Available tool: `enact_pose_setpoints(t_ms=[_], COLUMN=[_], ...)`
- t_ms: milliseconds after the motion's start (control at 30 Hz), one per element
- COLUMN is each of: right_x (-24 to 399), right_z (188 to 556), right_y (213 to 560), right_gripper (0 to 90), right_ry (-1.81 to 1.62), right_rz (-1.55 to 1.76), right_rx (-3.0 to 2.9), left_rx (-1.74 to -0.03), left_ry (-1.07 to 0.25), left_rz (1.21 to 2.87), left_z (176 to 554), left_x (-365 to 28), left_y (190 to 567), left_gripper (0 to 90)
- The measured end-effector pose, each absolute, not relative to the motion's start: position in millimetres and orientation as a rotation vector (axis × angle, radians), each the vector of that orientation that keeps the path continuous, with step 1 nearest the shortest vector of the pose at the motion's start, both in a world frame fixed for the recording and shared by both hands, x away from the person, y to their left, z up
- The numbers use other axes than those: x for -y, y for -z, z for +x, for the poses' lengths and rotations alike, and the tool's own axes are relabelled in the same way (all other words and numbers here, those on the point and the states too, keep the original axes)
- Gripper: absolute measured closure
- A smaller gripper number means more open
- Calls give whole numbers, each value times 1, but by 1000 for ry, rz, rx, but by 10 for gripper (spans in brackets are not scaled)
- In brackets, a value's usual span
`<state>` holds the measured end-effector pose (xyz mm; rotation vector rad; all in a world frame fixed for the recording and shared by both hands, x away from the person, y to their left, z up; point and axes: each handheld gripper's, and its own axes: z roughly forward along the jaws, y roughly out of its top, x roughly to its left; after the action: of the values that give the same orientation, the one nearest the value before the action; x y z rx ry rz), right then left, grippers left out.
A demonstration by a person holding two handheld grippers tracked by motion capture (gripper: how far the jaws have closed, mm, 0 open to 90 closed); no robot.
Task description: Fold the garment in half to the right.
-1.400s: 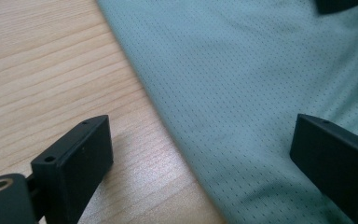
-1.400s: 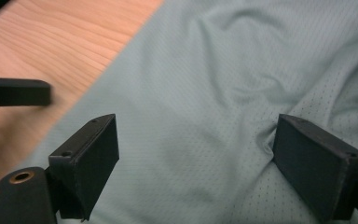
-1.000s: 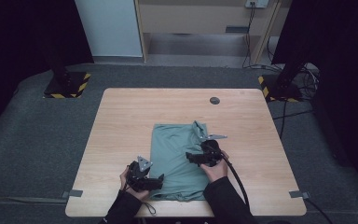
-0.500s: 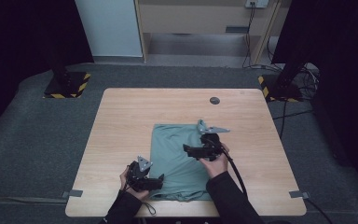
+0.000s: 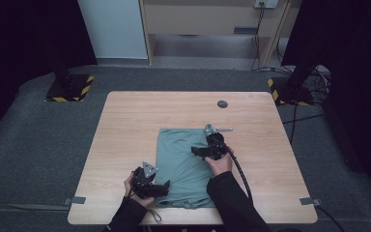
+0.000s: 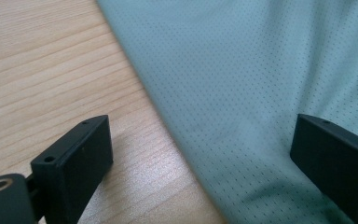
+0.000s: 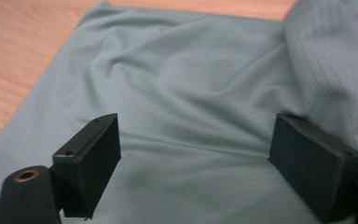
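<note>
Two grippers are working a folded green shirt (image 5: 183, 164) that lies on the near middle of the wooden table (image 5: 125, 125). On the left gripper (image 6: 200, 154) the jaws stand wide apart with nothing pinched; one jaw sits over bare wood and the other over the fabric, so the shirt's edge runs right up through the gap between them, slanting away ahead. From above, that left gripper (image 5: 149, 181) is parked at the shirt's near left corner. For the right gripper (image 7: 196, 154) the jaws are also spread wide, though they've just been closing a bit, and nothing is gripped; wrinkled cloth lies under and ahead of both jaws, and a raised fold of fabric stands up just beyond the right-hand jaw. In the high view the right gripper (image 5: 211, 145) hovers over the shirt's far right part. A small dark round spot (image 5: 222, 104) sits on the table well beyond both.
</note>
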<state>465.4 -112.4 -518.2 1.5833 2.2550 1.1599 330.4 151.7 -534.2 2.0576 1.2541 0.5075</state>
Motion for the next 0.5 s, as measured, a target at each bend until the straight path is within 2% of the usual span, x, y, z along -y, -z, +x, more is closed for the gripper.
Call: enact_pose_setpoints(t_ms=[333,500], right_x=[148,138], right_z=[472,468], right_y=[507,490], right_gripper=[150,142], right_ry=[-1176,-1264], right_rz=[1628,1549], right_rx=[-2164,-2150], left_rx=[-1254,-1253], left_ry=[-508,-508], left_rz=[2057,2058], left_z=[330,330], left_x=[-152,-152], left_y=[534,534], left_gripper=[47,47])
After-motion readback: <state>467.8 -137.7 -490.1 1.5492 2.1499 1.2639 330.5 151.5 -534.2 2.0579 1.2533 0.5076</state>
